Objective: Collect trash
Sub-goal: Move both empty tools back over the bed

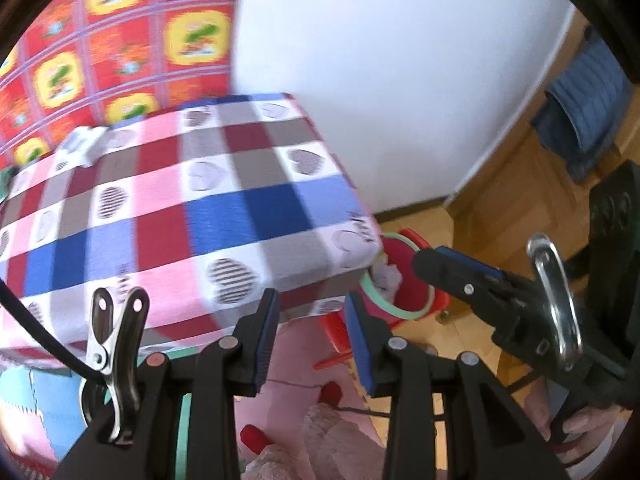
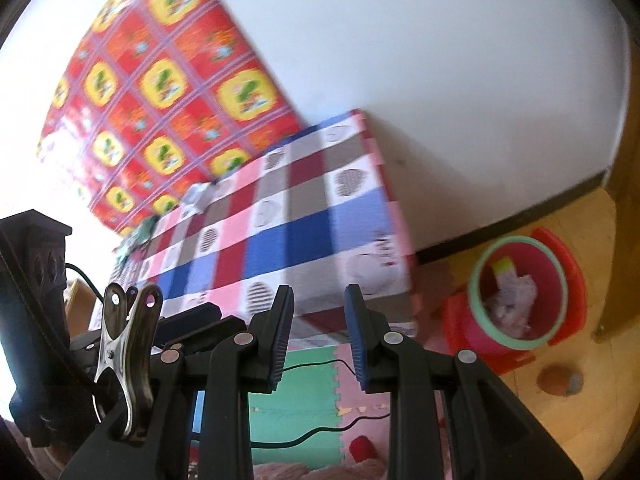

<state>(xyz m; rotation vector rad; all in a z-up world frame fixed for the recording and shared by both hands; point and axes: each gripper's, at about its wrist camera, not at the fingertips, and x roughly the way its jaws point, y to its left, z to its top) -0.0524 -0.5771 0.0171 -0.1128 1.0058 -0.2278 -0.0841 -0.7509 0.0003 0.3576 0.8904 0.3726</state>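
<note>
Now both my grippers, left gripper (image 1: 312, 340) and right gripper (image 2: 318, 334), hang partly spread and empty. The crumpled white paper (image 2: 199, 196) lies at the table's (image 2: 280, 248) far left edge, beyond both tools. My left is nearer; the red bin (image 2: 520, 300) stands right.

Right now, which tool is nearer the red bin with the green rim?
Right. The right tool has its tip just beside the red bin with the green rim, by the checked table's corner. The left tool sits further back from it. Both are empty.
</note>
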